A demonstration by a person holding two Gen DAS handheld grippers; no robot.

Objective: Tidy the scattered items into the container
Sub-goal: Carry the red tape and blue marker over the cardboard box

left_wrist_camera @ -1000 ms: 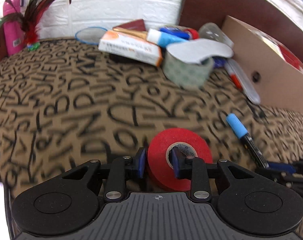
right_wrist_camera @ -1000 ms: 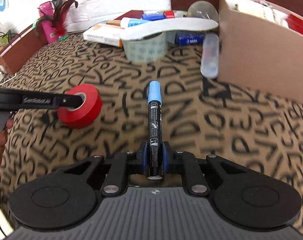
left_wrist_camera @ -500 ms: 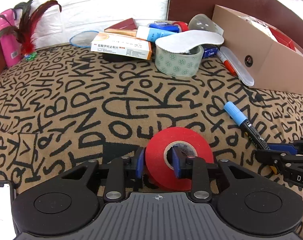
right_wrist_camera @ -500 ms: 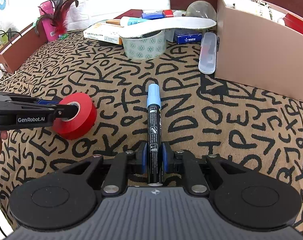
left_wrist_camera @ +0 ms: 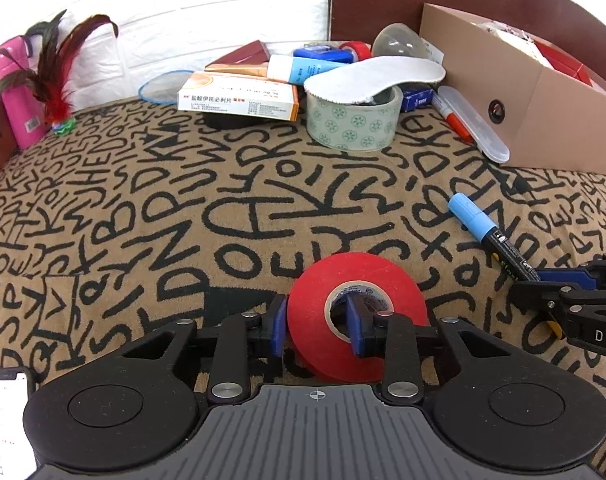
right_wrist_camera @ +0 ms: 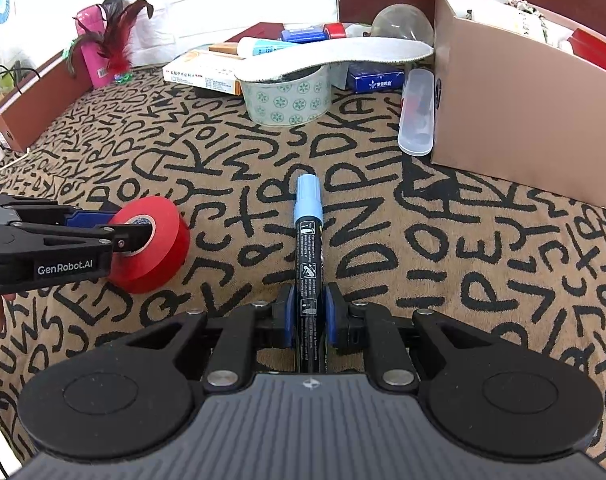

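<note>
My left gripper (left_wrist_camera: 317, 330) is shut on a red tape roll (left_wrist_camera: 399, 292), one finger inside its core and one outside its left wall. The roll (right_wrist_camera: 163, 248) also shows at the left of the right wrist view. My right gripper (right_wrist_camera: 309, 316) is shut on a black marker with a light blue cap (right_wrist_camera: 309, 220) that points away from me. The marker (left_wrist_camera: 487, 236) also shows at the right of the left wrist view. The brown cardboard box (right_wrist_camera: 523, 92) stands at the far right, open on top with things inside.
At the back lie a green-patterned tape roll (left_wrist_camera: 353, 124) with a white insole (left_wrist_camera: 373, 78) on it, a medicine box (left_wrist_camera: 239, 100), a tube, a blue box and a clear pen case (right_wrist_camera: 417, 116). A pink bottle with feathers (left_wrist_camera: 17, 92) stands far left.
The left gripper with the red roll has drawn back and steadied; the view has gone from blurred to sharp. The right gripper still holds the marker, little moved.
</note>
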